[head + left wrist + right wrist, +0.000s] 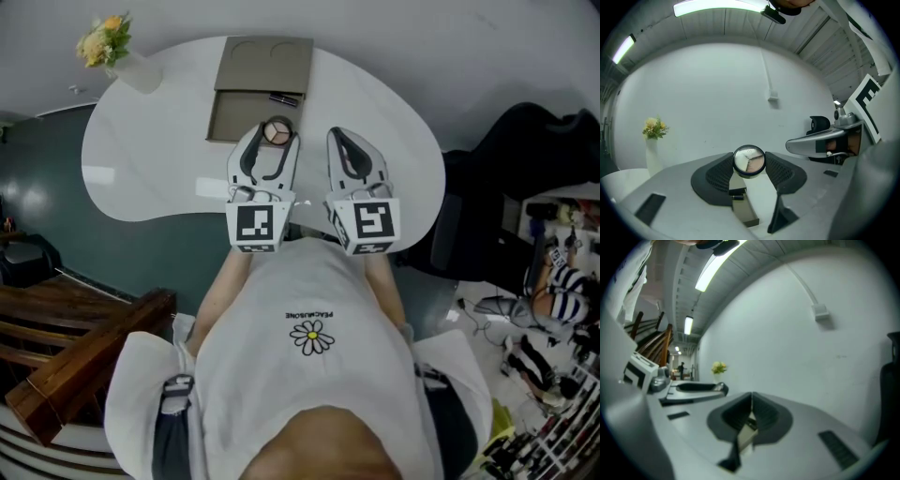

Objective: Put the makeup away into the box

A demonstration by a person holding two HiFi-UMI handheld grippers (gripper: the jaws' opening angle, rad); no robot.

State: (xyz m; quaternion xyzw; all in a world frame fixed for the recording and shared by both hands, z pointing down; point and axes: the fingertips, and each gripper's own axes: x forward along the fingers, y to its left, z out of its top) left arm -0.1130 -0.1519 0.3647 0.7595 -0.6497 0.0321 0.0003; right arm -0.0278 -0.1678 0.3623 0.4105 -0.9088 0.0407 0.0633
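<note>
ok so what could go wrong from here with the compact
The left gripper pinches the round compact only by its rim at the jaw tips, so it may slip or swivel out over the table. The box looks narrow inside and already holds a dark tube; the compact could land on it or catch a wall. The shut right gripper sits close alongside and might bump it.

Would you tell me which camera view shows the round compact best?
The left gripper view: the round compact sits large and face-on, clamped between the pads of the left gripper. The head view shows it small, from above, by the box. The right gripper view is too blurred to make it out.
</note>
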